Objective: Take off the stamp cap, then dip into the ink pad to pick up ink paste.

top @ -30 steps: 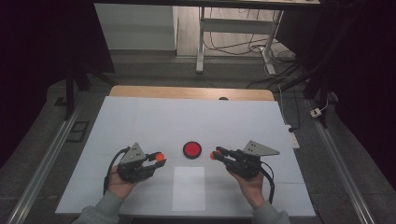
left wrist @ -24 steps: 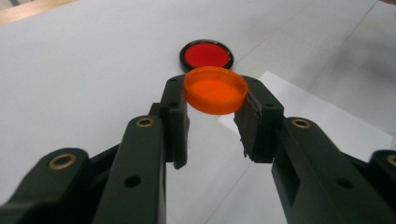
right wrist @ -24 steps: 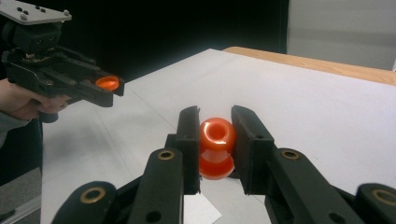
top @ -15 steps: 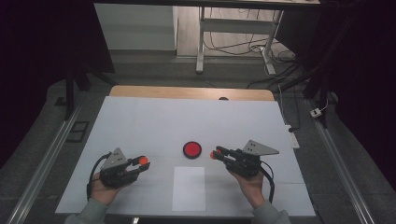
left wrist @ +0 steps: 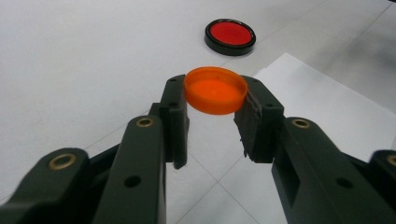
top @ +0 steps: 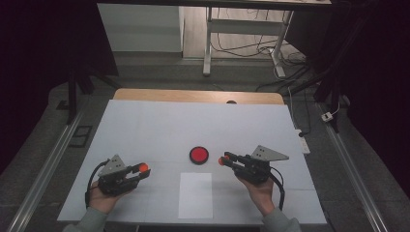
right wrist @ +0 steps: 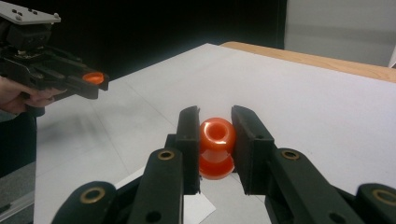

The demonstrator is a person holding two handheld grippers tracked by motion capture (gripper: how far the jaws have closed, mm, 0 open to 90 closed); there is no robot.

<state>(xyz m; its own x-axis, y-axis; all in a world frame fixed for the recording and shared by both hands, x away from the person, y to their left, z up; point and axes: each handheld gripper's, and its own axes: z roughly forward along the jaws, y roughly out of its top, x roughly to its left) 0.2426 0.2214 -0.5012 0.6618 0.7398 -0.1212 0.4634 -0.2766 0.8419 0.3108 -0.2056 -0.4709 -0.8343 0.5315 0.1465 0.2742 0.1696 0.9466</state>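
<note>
Cap is off and parts are apart; left gripper (left wrist: 212, 109) clamps the orange cap (left wrist: 215, 89) by its rim, hollow side up, held just above the table (top: 154, 130); right gripper (right wrist: 215, 135) pinches the small orange bottle (right wrist: 216, 147) at the neck, mouth toward the camera; grippers well apart; red disc (top: 198, 154) lies on the table between them, white sheet (top: 195, 195) nearer the person; remaining, my guess: set both parts down or rejoin them.

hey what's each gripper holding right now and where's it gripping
The left gripper holds an orange cap by opposite sides of its rim. The right gripper clamps a small orange bottle by its neck.
</note>
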